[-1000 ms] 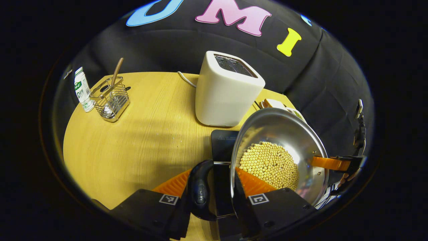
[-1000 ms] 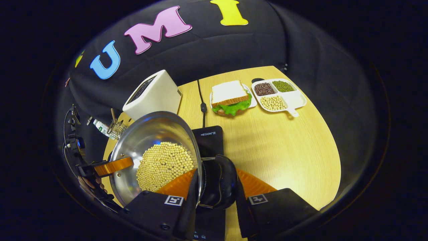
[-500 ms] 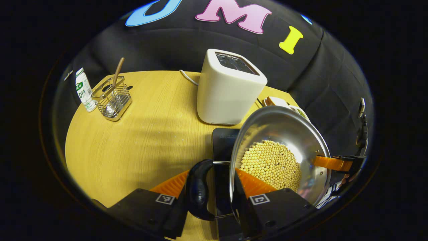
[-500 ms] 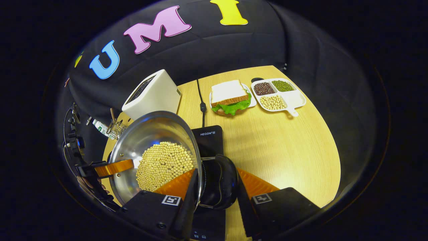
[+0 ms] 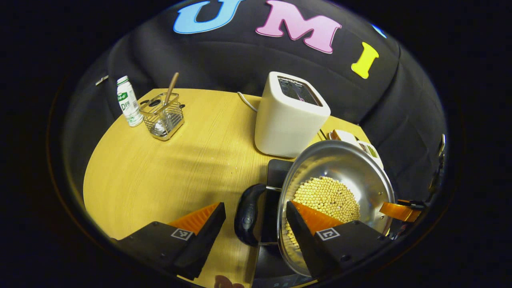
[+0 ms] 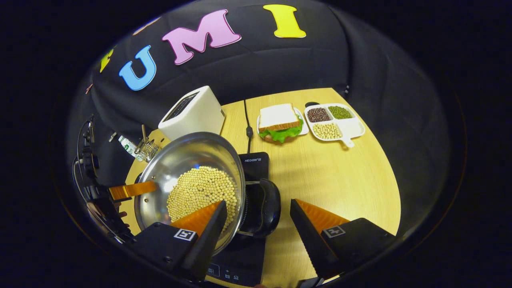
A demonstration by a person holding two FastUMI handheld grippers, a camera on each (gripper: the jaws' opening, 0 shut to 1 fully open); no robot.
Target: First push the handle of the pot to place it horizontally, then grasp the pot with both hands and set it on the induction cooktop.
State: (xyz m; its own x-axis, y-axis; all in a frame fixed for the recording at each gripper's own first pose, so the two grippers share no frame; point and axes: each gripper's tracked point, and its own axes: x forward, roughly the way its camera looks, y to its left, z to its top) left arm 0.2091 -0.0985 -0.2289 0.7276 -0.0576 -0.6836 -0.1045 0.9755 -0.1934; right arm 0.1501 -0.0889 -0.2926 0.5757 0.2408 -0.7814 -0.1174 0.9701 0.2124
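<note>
Pot (image 6: 188,176) on induction cooktop (image 6: 252,164), left gripper (image 5: 256,214) and right gripper (image 6: 258,216) spread wide, holding nothing

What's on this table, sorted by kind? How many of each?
Cooking gear: 3 – pot, induction cooktop, toaster
Food dishes: 2 – sandwich, bean tray
Other: 2 – bottle, wire basket
Total: 7

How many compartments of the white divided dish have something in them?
3. In the right gripper view, the divided dish holds dark beans at back left, green beans at back right and pale beans at front left; the remaining compartment looks empty.
</note>
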